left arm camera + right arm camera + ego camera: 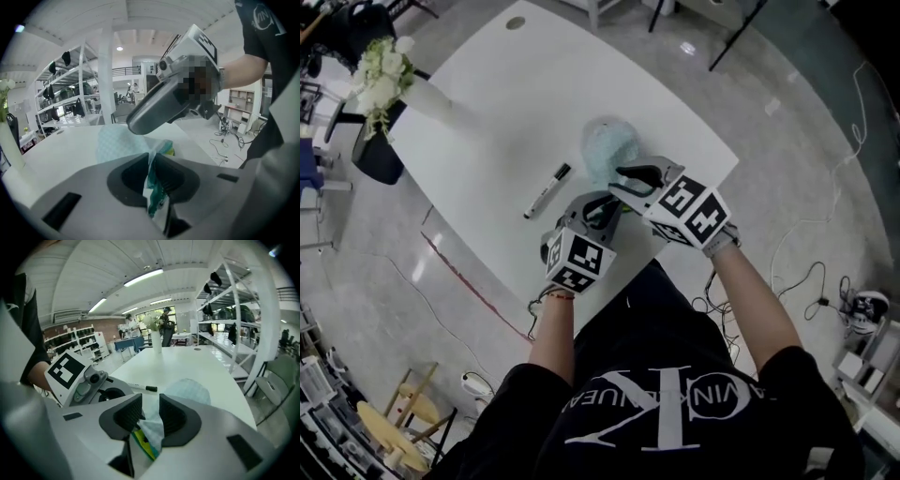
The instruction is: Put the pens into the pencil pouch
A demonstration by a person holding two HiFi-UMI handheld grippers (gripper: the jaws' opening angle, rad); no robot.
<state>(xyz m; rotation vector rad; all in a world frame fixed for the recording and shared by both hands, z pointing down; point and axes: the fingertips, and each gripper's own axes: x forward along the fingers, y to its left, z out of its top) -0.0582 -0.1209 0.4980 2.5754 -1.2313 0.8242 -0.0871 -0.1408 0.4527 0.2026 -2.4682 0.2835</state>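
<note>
Here, the white rounded table [506,103] is bearing a pale teal fabric pencil pouch [605,145] near its front edge. The left gripper [598,211] is pinching the pouch's rim. The right gripper [628,178] is holding its jaws apart around that rim. A white black-capped marker pen [547,191] is lying just left of the pouch.

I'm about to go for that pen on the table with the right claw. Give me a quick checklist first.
1. Left claw clamped on the pencil pouch edge: ok.
2. Right claw clear of the pencil pouch: not ok; its jaws are apart, but fabric sits between them.
3. Pen lying loose on the table, apart from the pencil pouch: ok.
4. Pencil pouch mouth wide enough for the pen: cannot tell.
</note>
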